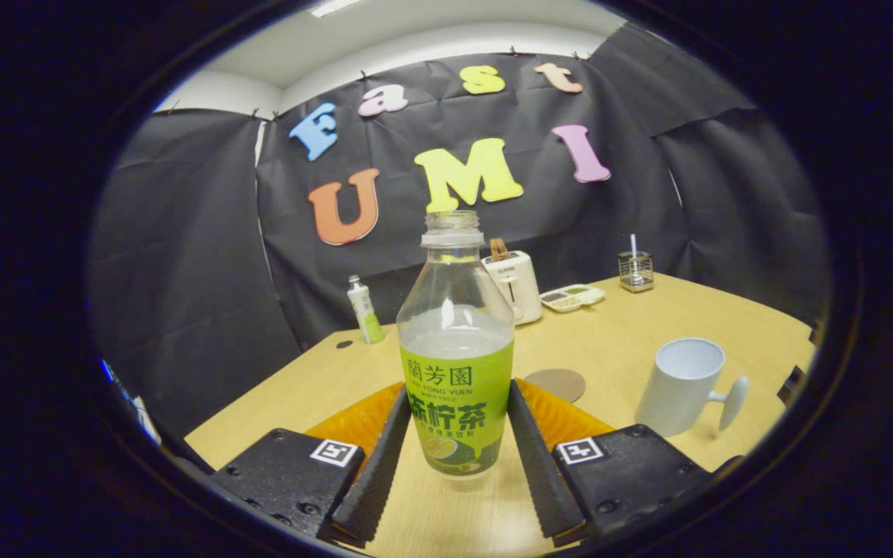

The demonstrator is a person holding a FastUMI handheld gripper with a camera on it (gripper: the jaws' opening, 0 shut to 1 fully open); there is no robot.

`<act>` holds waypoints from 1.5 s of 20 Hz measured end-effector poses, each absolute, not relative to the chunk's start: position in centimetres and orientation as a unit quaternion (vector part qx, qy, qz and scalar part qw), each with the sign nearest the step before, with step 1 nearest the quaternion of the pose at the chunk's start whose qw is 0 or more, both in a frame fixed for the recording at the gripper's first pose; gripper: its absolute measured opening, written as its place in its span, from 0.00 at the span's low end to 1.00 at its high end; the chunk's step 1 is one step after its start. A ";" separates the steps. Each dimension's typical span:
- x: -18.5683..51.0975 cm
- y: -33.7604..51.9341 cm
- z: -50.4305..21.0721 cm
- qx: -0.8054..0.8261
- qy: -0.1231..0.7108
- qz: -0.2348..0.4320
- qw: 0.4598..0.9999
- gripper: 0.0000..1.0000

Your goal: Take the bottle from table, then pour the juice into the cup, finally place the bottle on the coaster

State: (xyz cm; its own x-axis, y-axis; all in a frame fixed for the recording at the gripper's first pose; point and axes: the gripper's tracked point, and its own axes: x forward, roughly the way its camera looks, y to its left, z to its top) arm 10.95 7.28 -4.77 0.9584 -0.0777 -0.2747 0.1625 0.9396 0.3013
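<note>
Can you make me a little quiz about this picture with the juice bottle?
1. True or false: the bottle has its cap on.
2. Where is the bottle compared with the gripper?
A. between its fingers
B. far beyond them
C. lying on its side next to them
3. Fill in the word: the white cup stands on the wooden table, and the round brown ______ lies between it and the bottle.

Key
1. False: the neck is open, no cap.
2. A: it stands upright between the fingers, which flank it closely.
3. coaster
</note>
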 end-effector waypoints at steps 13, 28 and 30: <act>12.5 5.6 -4.6 0.454 0.079 -0.026 0.887 0.78; 13.6 4.8 -1.3 0.656 0.004 0.004 0.754 0.77; 13.7 4.8 -0.8 0.679 -0.004 0.003 0.734 0.77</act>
